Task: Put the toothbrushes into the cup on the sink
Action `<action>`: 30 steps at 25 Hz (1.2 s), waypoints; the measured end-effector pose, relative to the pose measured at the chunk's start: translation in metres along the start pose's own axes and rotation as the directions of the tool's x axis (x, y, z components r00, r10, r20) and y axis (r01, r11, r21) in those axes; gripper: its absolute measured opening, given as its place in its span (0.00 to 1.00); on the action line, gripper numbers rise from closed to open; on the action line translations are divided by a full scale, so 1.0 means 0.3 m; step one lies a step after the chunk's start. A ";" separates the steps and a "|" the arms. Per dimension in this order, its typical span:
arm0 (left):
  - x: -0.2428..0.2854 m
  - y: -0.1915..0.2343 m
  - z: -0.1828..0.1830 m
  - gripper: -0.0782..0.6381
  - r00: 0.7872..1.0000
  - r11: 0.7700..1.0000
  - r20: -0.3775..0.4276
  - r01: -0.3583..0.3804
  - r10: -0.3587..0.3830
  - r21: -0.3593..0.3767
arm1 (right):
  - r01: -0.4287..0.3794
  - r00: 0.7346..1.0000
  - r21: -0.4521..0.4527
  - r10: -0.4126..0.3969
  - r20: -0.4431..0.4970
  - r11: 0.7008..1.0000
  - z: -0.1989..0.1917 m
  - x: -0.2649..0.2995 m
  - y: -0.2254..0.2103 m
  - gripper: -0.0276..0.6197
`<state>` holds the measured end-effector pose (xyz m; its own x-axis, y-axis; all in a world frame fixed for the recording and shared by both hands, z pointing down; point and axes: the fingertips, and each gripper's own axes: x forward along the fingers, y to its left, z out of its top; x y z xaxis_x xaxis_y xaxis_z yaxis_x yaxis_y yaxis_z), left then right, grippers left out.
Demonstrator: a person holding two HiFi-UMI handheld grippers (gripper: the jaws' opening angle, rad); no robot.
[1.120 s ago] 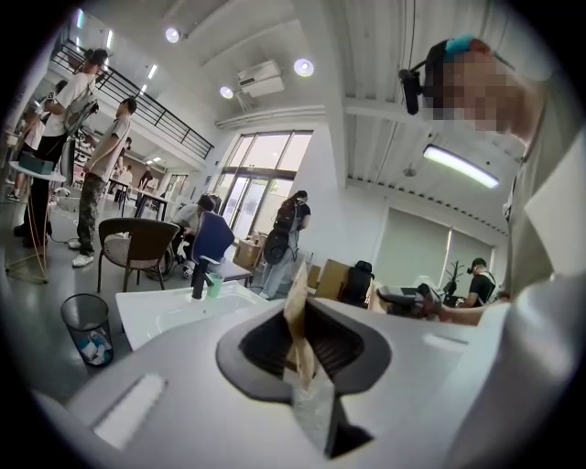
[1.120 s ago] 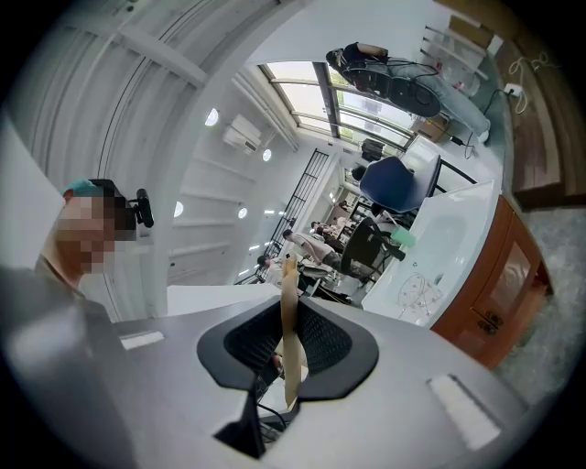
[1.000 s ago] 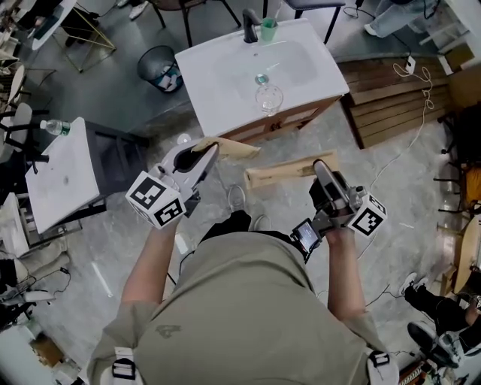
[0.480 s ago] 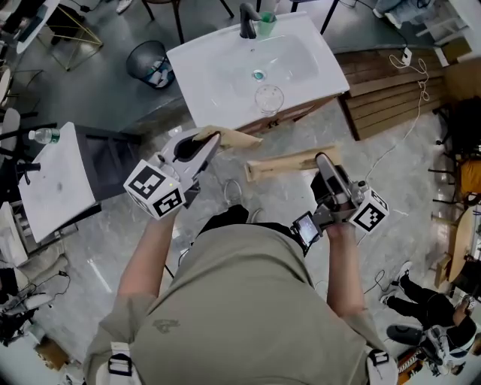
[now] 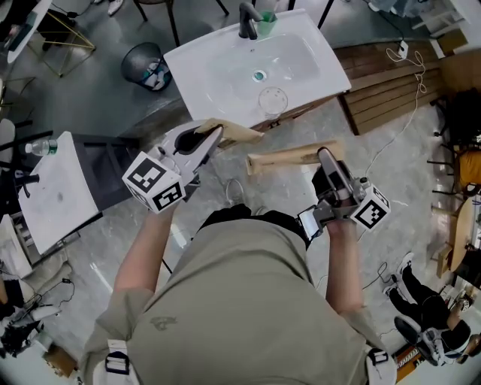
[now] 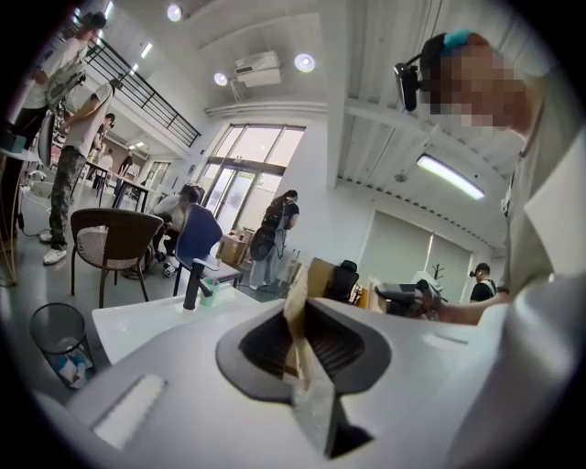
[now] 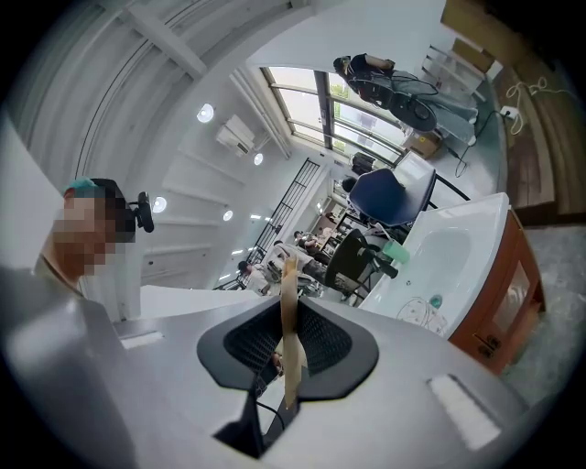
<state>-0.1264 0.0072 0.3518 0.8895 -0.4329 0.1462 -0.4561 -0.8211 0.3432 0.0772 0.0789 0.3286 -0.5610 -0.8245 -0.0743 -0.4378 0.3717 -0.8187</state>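
Left jaws: we see the left gripper (image 5: 215, 134) shut down on a flat tan toothbrush packet (image 5: 239, 134). In the left gripper view the packet stands edge-on between the dark pads, with no gap beside it.
Right jaws: the right gripper (image 5: 324, 156) is likewise clamped on a second, longer tan packet (image 5: 289, 159), a thin strip pinched between the pads in the right gripper view.
Where the toothbrushes are: both are in the air on the near side of the sink (image 5: 188, 68), one in each gripper and apart from each other.
Long axes: the left packet points right and a little far from its jaws, its tip just short of the sink's near edge. The right packet lies almost crosswise, running left from its jaws.
Cup: a clear cup (image 5: 273, 100) stands upright on the sink's near rim, far of both grippers and roughly between them. A green cup (image 5: 267, 26) sits beside the faucet (image 5: 246, 19) at the far edge. We cannot tell which one the task means.
Nearer hand: we judge the left packet's tip a shade closer to the clear cup.
Coming move: we think each packet must be tipped upright before it can drop in.
Look: plain brown wrapping, and no bristles or handle show.
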 end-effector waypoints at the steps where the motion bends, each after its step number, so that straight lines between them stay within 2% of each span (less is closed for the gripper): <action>1: -0.001 0.006 0.004 0.16 1.000 1.000 0.000 0.003 -0.003 0.004 | 0.002 1.000 0.000 -0.002 0.005 1.000 0.000 0.005 0.002 0.14; 17: -0.027 0.030 0.030 0.16 0.999 1.000 0.032 0.004 -0.005 0.011 | 0.030 0.999 -0.020 -0.030 0.021 0.999 0.013 0.018 0.011 0.14; 30: 0.008 0.088 0.077 0.16 0.995 0.995 0.032 -0.099 0.099 0.008 | -0.022 1.000 0.016 0.022 -0.014 1.000 0.099 0.119 -0.086 0.14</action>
<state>-0.1371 -0.0242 0.3397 0.8387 -0.5235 0.1499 -0.5422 -0.7772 0.3195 0.0894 0.0271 0.3301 -0.5803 -0.8100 -0.0845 -0.4142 0.3829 -0.8257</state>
